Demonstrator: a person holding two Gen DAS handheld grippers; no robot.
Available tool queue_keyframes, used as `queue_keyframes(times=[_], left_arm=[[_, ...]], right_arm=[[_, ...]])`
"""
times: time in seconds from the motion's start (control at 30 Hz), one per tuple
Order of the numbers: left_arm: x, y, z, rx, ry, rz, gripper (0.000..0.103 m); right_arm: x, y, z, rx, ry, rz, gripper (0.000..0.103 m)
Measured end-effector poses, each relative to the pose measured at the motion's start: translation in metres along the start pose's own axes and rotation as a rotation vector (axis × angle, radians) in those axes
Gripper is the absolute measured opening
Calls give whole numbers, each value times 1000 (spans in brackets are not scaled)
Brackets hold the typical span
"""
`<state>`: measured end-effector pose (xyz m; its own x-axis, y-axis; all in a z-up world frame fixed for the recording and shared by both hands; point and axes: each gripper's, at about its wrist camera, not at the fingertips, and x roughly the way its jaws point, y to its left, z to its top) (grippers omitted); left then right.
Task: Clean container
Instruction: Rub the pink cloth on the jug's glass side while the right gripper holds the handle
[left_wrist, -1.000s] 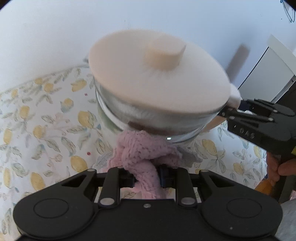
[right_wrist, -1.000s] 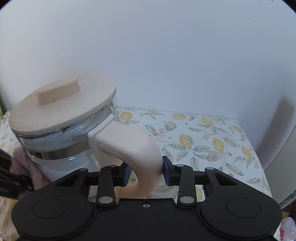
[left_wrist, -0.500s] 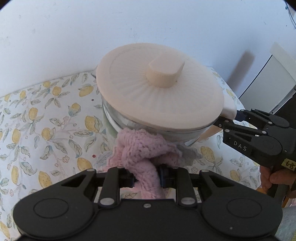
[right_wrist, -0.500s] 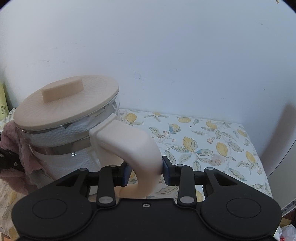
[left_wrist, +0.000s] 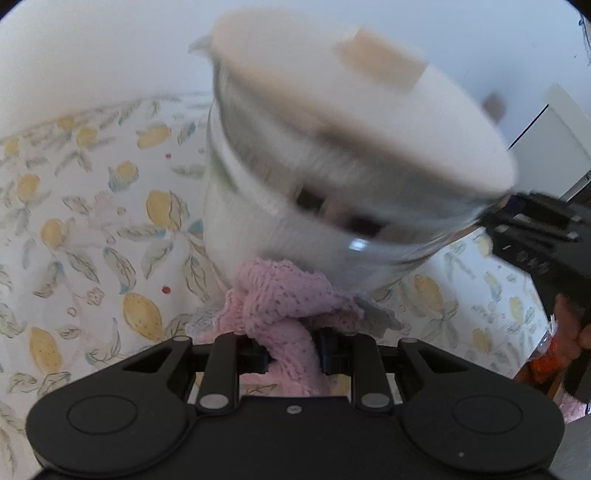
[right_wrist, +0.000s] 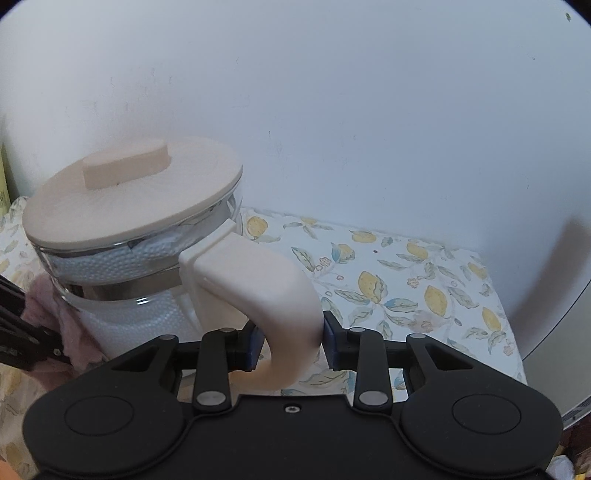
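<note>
Nearest the left wrist camera, the left tool (left_wrist: 291, 354) is clamped narrow on a bunched pink knitted cloth (left_wrist: 284, 306), whose loose end is pressed against the lower side wall of a clear glass jug with a dimpled white lining and a steel band (left_wrist: 280, 221). The jug is blurred here. The cloth looks soft and compliant, likely to mould to the curved wall and to slide easily on the glass.

In the right wrist view, the right tool (right_wrist: 291, 341) grips the jug's thick cream plastic handle (right_wrist: 255, 280), its blue-padded jaws closed on the lower curve of the loop; they have just tightened a little further on it. That handle appears to be the sound place to take hold: stiff, broad and matt, where the glass body would probably be slick and breakable if knocked. With the whole vessel carried from one side, it likely wants to swing or twist under the rubbing, so a firm clamp seems called for.

The jug sits tilted at the left of the right wrist view, held above or on a counter under a lemon-printed cloth (right_wrist: 406, 280); whether its base touches cannot be told. Its ribbed cream lid with a bar-shaped knob (right_wrist: 129, 199) is on, and may shift if the tilt grows.

Beyond stands a plain white wall (right_wrist: 369, 110). Raised lettering on the right tool's body, seen in the left wrist view, is too blurred to read; no other writing or brand is legible.
</note>
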<state>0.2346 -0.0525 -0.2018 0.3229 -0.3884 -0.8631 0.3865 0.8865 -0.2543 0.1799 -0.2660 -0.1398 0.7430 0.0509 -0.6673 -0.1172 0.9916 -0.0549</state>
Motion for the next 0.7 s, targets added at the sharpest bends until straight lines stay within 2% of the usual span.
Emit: queue_keyframes(times=[0.33, 0.5, 0.7], left_arm=[[27, 13, 2, -2, 33, -53, 22], [20, 10, 4, -7, 38, -45, 22], [-8, 5, 11, 13, -10, -28, 22]], right_arm=[[8, 2, 9, 24, 47, -36, 37], [16, 3, 14, 65, 58, -63, 37], [22, 2, 10, 85, 28, -78, 39]])
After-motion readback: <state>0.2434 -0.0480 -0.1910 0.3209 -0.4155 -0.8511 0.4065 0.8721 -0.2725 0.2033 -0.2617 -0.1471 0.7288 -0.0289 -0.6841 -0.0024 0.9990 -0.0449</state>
